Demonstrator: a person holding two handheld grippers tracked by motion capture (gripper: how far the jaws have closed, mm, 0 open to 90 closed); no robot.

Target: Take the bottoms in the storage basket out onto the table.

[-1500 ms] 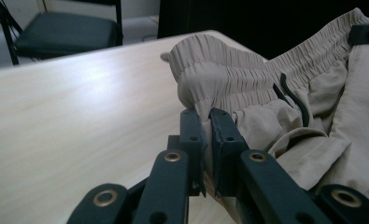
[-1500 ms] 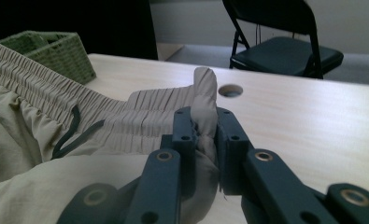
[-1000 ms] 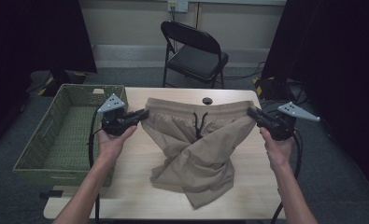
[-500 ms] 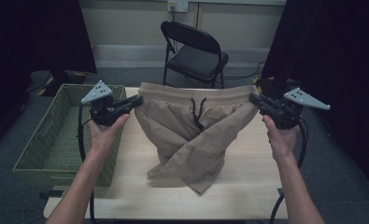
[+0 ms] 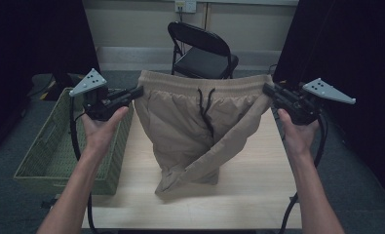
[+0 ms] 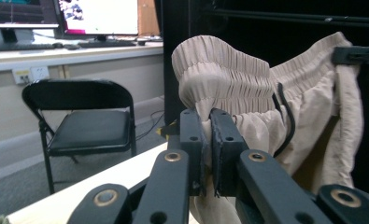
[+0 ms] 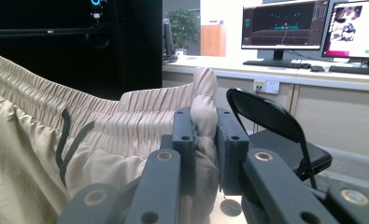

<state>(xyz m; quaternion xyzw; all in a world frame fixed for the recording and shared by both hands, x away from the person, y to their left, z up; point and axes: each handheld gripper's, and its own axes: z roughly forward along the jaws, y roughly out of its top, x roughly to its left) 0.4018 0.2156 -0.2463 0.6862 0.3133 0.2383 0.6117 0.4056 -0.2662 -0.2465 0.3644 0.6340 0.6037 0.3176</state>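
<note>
The tan drawstring shorts [image 5: 195, 126] are hanging in the air above the wooden surface [image 5: 248, 195], stretched by the elasticated waistband between the two grippers. The leg ends are crossing and resting bunched on the surface near its middle. A dark drawstring [image 5: 207, 105] is dangling from the centre of the waistband. The left gripper [image 5: 137, 90] is clamping the waistband's left corner; in the left gripper view its jaws are pressing together on a fold of the gathered fabric [image 6: 209, 126]. The right gripper [image 5: 267, 89] is clamping the opposite corner, its jaws pinching a thick roll of fabric [image 7: 203, 126] in the right gripper view. Both hands are holding the grippers level, pointing inward. A green woven basket [image 5: 44, 151] is sitting just beside the surface's left edge. A black folding chair [image 5: 202, 48] is standing beyond the far edge.
</note>
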